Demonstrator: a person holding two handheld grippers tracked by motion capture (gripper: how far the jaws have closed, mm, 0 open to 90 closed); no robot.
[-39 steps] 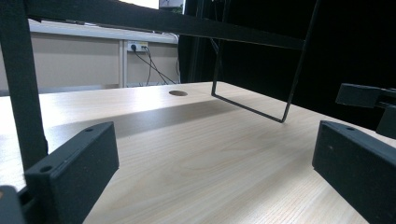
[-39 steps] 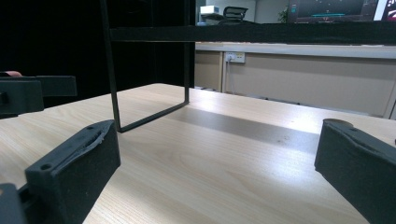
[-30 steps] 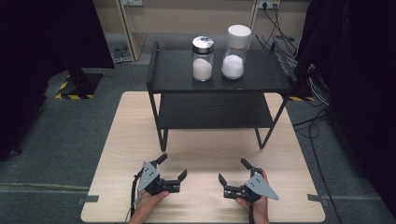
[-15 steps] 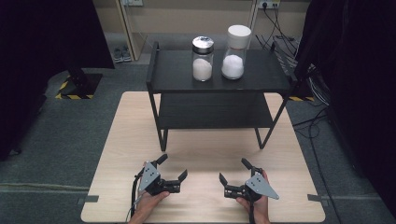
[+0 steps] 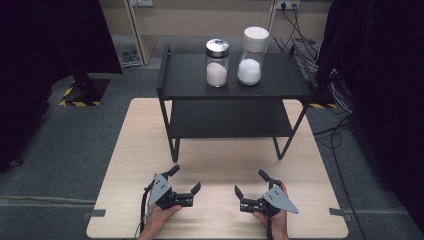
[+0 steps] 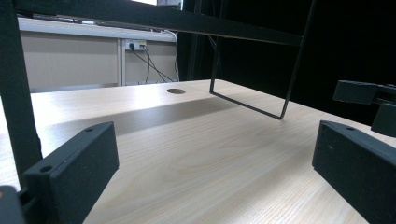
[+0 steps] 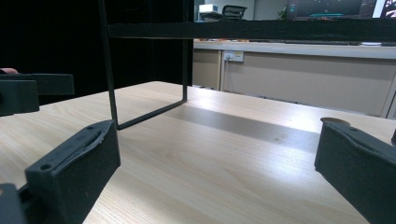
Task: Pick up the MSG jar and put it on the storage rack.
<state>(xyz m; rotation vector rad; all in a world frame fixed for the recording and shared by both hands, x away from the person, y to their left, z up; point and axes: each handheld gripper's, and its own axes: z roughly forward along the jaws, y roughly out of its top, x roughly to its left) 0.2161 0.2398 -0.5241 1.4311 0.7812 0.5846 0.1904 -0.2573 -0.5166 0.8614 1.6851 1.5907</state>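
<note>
Two claws sit low over the near edge of the pale wooden desk (image 5: 125, 150), each held in a hand. The left claw (image 5: 186, 181) has its jaws spread with nothing between them, and it points forward and toward the right. The right claw (image 5: 250, 182) is likewise spread and empty, angled forward and toward the left, so the two face each other, apart. Farther back stands a black two-tier shelf (image 5: 185, 82), its long side running left to right across the desk. On its top tier two upright jars stand just beside each other: a metal-lidded jar (image 5: 217, 62) and a taller white-lidded jar (image 5: 251, 55), both part full of white powder
</note>
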